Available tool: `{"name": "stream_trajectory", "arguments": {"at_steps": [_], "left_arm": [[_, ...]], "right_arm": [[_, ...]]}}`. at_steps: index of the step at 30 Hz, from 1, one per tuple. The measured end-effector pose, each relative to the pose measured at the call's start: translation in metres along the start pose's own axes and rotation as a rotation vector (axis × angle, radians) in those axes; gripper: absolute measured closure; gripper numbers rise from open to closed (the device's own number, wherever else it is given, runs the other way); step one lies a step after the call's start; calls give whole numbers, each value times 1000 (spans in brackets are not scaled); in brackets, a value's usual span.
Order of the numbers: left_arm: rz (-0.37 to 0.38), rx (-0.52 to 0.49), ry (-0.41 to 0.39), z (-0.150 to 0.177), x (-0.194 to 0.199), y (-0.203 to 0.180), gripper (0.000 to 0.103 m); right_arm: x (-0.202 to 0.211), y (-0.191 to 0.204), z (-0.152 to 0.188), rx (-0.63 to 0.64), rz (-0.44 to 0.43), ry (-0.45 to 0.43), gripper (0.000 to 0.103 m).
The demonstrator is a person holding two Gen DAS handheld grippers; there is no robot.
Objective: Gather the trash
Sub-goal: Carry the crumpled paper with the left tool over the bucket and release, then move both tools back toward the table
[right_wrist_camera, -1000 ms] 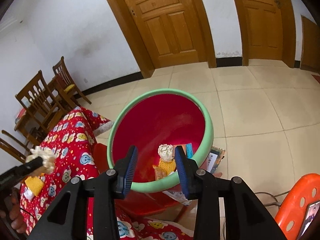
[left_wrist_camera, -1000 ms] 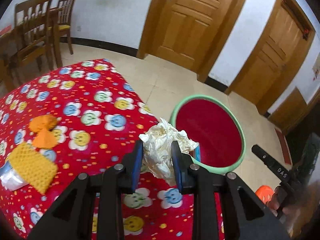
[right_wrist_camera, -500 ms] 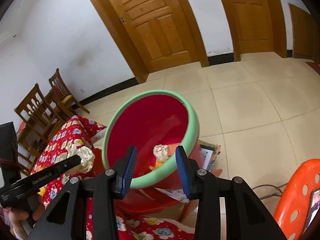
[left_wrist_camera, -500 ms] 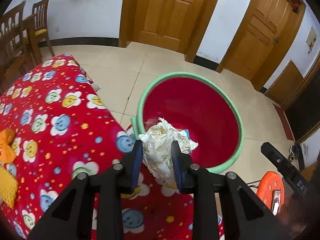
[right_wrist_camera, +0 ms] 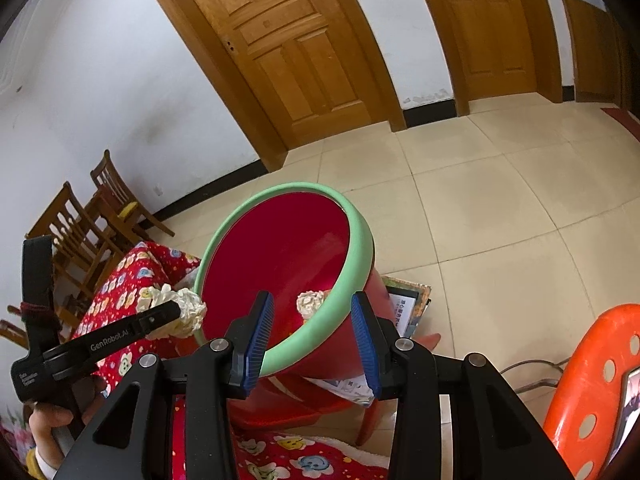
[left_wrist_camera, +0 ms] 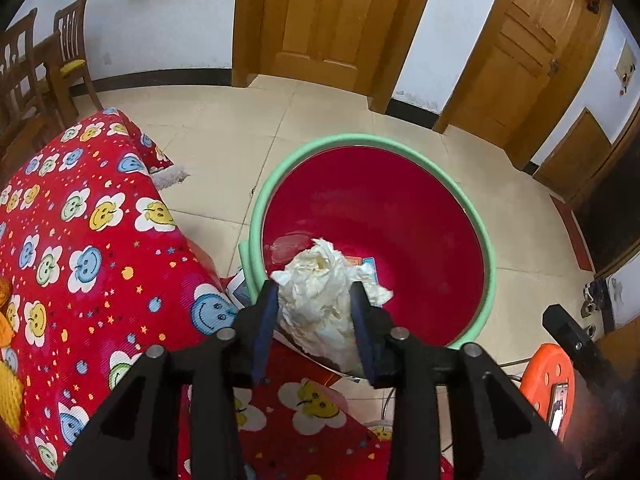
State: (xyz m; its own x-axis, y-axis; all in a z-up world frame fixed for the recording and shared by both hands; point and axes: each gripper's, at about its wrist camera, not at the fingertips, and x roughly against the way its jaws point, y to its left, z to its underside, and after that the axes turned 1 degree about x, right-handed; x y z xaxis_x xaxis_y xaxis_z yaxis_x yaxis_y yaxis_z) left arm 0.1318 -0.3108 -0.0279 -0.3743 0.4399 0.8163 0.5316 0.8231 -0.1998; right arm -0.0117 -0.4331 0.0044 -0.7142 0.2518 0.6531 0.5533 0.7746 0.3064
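A crumpled white paper wad [left_wrist_camera: 320, 300] sits between the blue pads of my left gripper [left_wrist_camera: 314, 292]. Its jaws are opening, and the pads still touch the wad on both sides. Gripper and wad hang over the near rim of the red bin with a green rim [left_wrist_camera: 486, 248]. In the right wrist view the left gripper [right_wrist_camera: 188, 314] holds the wad [right_wrist_camera: 194, 308] at the bin's left rim [right_wrist_camera: 360, 248]. My right gripper [right_wrist_camera: 310, 304] is open, with the bin's near rim seen between its fingers. Another white wad [right_wrist_camera: 310, 300] lies inside the bin.
A table under a red cloth with smiley flowers [left_wrist_camera: 80, 240] stands left of the bin. Yellow and orange knitted pieces [left_wrist_camera: 8, 396] lie at its left edge. An orange stool [right_wrist_camera: 592, 380] is at the right. Wooden chairs [left_wrist_camera: 68, 60] and doors line the walls.
My left gripper has swung right from over the table to the bin's near rim, and its jaws have widened around the wad. The right gripper has barely shifted.
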Motion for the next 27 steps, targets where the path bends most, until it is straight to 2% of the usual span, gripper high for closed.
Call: {"name": "stream_trajectory", "arguments": {"at_steps": [3, 6, 14, 23, 27], "left_arm": [[-11, 6, -3, 0, 2, 1, 51], [-21, 5, -11, -3, 4, 1, 47], [-25, 7, -33, 1, 21, 5, 43], [-60, 79, -52, 12, 48, 26, 42], [-83, 120, -71, 18, 62, 39, 36]], "right_arm": [[1, 0, 0, -4, 1, 0, 55], [2, 0, 0, -4, 3, -7, 53], [5, 1, 0, -5, -1, -11, 53], [11, 14, 3, 20, -33, -3, 51], [15, 22, 5, 37, -44, 2, 45]]}}
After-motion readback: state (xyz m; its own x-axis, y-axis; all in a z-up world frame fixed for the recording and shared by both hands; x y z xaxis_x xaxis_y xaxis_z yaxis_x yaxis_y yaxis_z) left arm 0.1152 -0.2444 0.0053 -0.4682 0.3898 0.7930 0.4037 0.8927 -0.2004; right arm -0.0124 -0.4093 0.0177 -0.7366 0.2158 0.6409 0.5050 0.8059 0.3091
